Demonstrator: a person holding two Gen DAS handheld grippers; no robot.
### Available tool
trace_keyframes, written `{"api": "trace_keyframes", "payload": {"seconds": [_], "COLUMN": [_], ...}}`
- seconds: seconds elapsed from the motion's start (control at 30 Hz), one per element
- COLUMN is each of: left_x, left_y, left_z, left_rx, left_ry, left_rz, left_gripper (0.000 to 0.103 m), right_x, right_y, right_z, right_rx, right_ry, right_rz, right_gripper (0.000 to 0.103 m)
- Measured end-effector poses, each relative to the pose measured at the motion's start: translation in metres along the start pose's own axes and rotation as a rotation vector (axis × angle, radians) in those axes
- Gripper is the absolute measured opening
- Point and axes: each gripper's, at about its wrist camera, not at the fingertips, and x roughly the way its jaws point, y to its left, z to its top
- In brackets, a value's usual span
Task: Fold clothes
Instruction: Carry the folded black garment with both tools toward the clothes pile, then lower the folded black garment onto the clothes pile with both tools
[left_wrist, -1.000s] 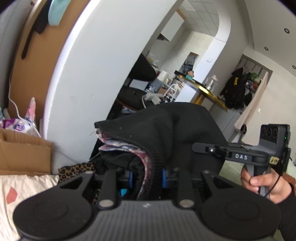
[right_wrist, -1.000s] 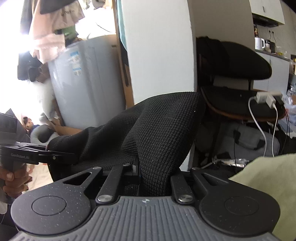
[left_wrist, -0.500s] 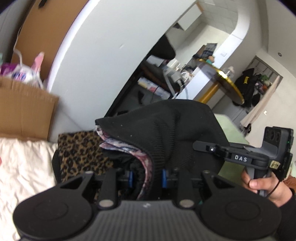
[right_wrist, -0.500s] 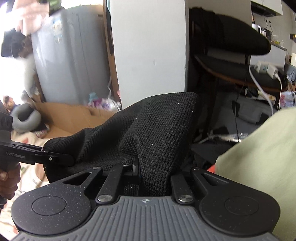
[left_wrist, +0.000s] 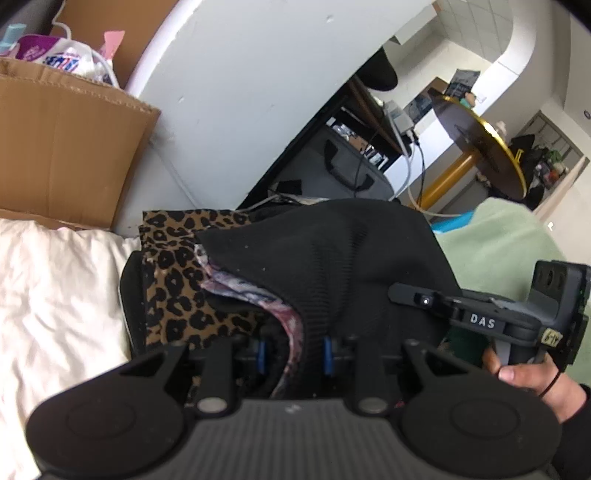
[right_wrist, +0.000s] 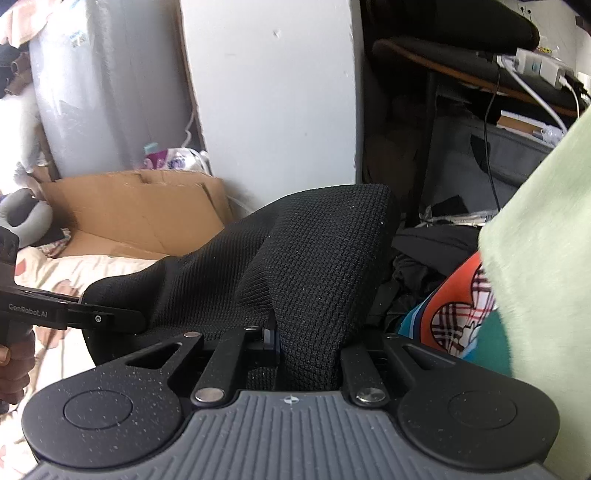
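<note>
At 9 o'clock in the left wrist view the white bedding now fills more of the picture than a second ago, because both hands have come down. The left gripper is clamped on the black knit garment, together with its patterned lining, above the leopard-print cloth. At 3 o'clock the right gripper, narrow, pinches the same garment. Probably it will soon be laid flat for folding.
</note>
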Motion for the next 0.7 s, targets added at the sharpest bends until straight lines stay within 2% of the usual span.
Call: {"api": "trace_keyframes", "payload": {"seconds": [0.33, 0.53, 0.6, 0.63, 0.7], "left_x": [0.036, 0.049, 0.056, 0.059, 0.065], "left_y": [0.040, 0.056, 0.062, 0.065, 0.073], "left_z": [0.016, 0.022, 0.023, 0.023, 0.023], "left_rx": [-0.010, -0.042, -0.055, -0.061, -0.085], "left_ry": [0.029, 0.034, 0.042, 0.047, 0.057], "left_rz": [0.014, 0.036, 0.044, 0.050, 0.060], "left_gripper": [0.029, 0.029, 0.029, 0.029, 0.029], "right_x": [0.059, 0.094, 0.105, 0.110, 0.122], "right_y": [-0.024, -0.026, -0.027, -0.029, -0.036], "right_z": [0.008, 0.014, 0.015, 0.016, 0.017], "right_rx": [0.016, -0.031, -0.046, -0.043, 0.000], "right_ry": [0.019, 0.048, 0.063, 0.073, 0.098], "right_rz": [0.012, -0.023, -0.038, -0.050, -0.057], "right_gripper": [0.015, 0.020, 0.025, 0.032, 0.035]}}
